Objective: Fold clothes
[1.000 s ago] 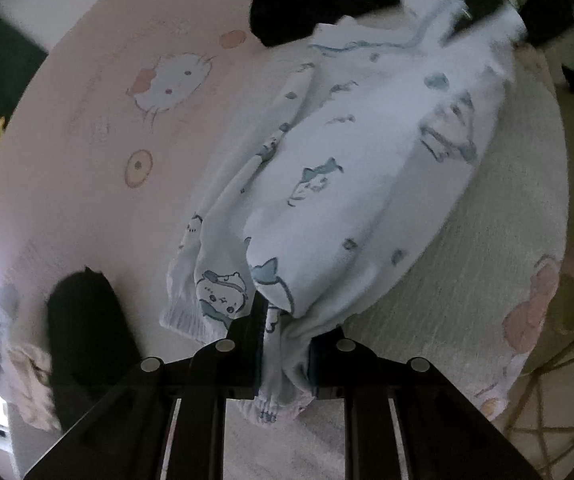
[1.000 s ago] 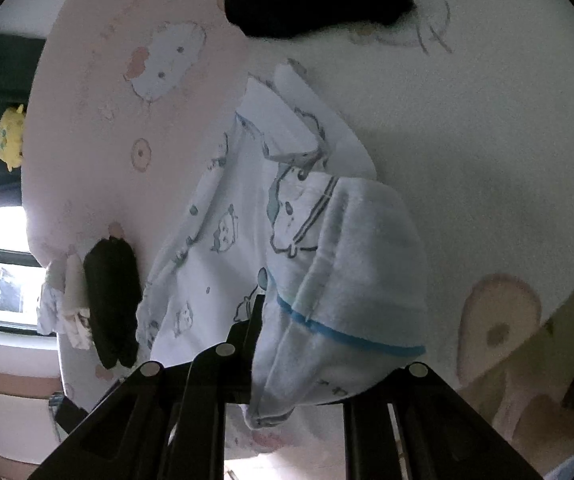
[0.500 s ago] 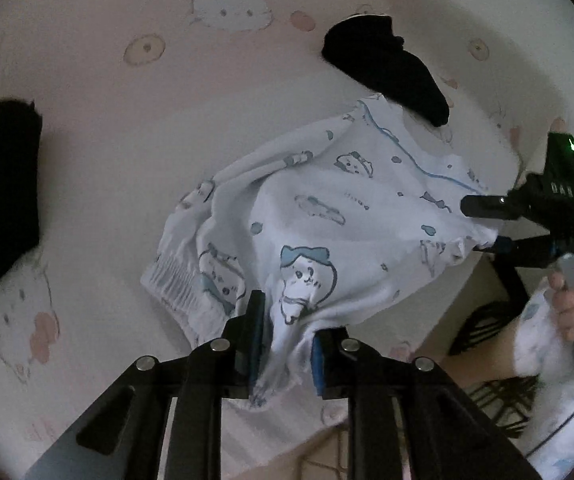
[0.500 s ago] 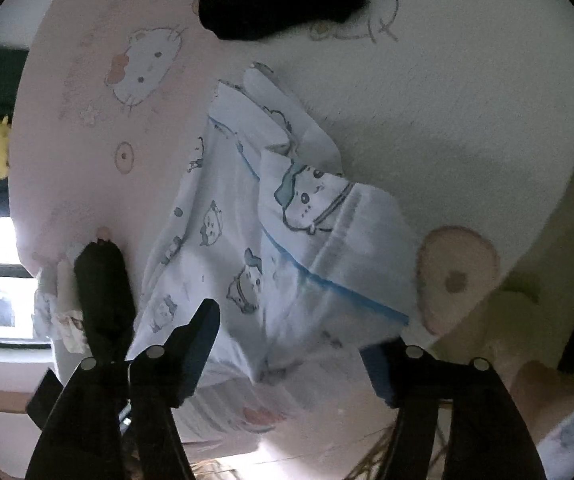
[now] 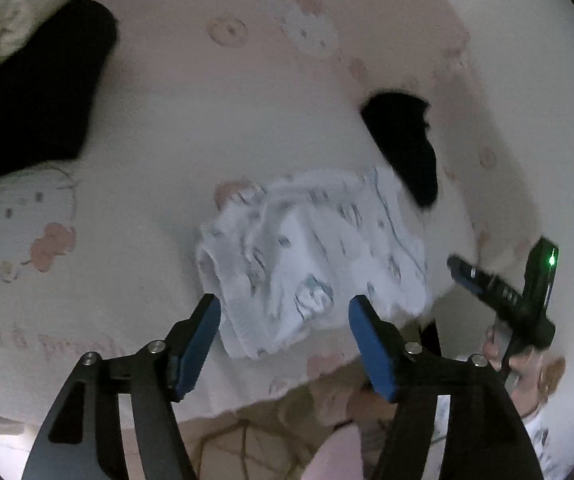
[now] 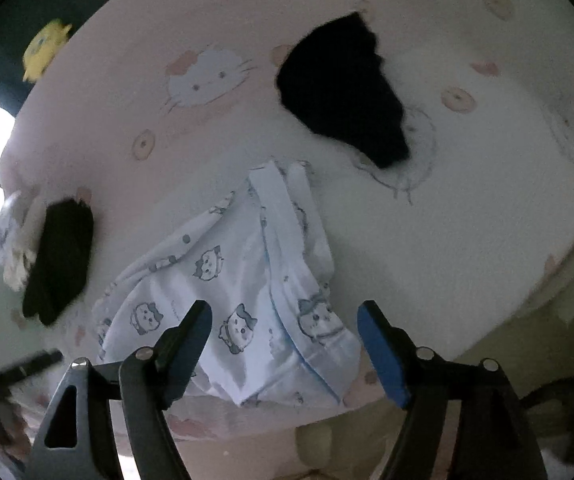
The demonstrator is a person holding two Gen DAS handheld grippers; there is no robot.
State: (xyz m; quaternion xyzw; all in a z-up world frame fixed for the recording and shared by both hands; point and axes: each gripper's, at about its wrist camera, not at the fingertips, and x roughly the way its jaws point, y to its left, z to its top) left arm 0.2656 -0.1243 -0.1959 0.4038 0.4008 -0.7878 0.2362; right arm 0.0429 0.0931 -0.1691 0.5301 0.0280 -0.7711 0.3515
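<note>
A white garment with blue cartoon prints lies bunched near the front edge of the pink cat-print sheet. My left gripper stands open just in front of it, blue pads apart and holding nothing. In the right wrist view the same garment lies spread flatter, its blue-trimmed edge turned up. My right gripper hangs open over its near edge, empty. In the left wrist view the right gripper shows as a black tool with a green light, to the right of the garment.
A black garment lies behind the white one. A folded black piece and pale folded clothes sit at the left edge. A yellow toy is at the far left. The bed edge drops off just below the grippers.
Both grippers let go of the white garment, which now lies on the sheet; the right opened first, the left after. Both have drawn back toward the bed's front edge.
</note>
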